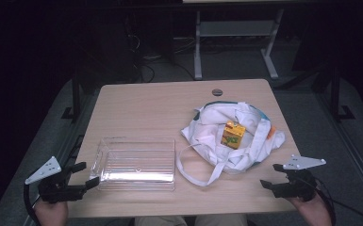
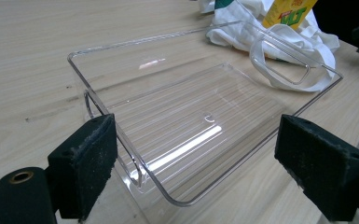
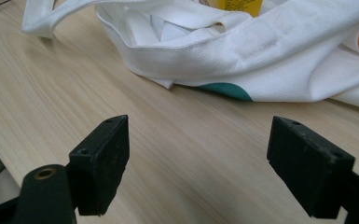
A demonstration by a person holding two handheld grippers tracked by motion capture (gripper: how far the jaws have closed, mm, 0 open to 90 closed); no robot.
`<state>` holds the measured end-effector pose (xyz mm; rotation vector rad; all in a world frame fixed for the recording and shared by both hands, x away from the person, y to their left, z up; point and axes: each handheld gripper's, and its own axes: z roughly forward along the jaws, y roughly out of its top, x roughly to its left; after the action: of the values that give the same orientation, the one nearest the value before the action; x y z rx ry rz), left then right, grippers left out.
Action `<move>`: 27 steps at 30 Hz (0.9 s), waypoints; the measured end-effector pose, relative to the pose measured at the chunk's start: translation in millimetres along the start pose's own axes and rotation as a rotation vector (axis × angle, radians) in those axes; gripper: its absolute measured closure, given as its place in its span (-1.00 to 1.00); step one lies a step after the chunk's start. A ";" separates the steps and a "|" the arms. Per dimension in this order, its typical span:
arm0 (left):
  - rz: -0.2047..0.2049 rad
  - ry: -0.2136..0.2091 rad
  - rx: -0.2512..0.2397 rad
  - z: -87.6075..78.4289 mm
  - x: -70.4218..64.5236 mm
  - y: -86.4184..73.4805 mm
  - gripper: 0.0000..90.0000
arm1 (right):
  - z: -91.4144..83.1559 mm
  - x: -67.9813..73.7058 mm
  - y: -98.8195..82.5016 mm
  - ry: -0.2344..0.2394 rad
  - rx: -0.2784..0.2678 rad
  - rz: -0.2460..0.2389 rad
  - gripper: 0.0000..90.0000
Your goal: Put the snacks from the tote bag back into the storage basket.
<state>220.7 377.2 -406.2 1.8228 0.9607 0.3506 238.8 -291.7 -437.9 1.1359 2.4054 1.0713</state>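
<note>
Both grippers have their jaws spread and hold nothing: the left gripper (image 1: 79, 175) is beside the clear tray (image 1: 136, 165), the right gripper (image 1: 274, 175) near the white bag (image 1: 212, 129) with the yellow carton (image 1: 233, 134).

A light wood-grain table (image 1: 151, 101) with rounded corners stands in a dim room, its top the brightest surface in the high view. A small round grommet (image 1: 217, 92) sits near its far edge. The floor (image 1: 235, 63) around it is grey and falls into deep shadow toward the left and far sides. Beyond the table, a pale metal desk frame (image 1: 235, 42) with two splayed legs rests on the floor. Dark cables (image 1: 144, 70) lie loosely on the floor to the left of that frame. Black metal supports (image 1: 75, 96) stand at the table's left and right sides.
</note>
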 end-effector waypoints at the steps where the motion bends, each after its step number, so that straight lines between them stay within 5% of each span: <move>1: 0.001 0.001 0.000 -0.1 0.0 0.0 -0.72 | -0.2 0.4 0.1 -0.001 0.000 -0.001 -0.54; 27: 0.000 0.003 0.001 -0.2 -1.5 0.2 -0.72 | -3.0 -9.2 26.2 0.060 0.056 0.002 -0.60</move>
<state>219.7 376.2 -405.7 1.8238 0.9624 0.3530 257.8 -289.1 -417.5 1.1394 2.4953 1.0598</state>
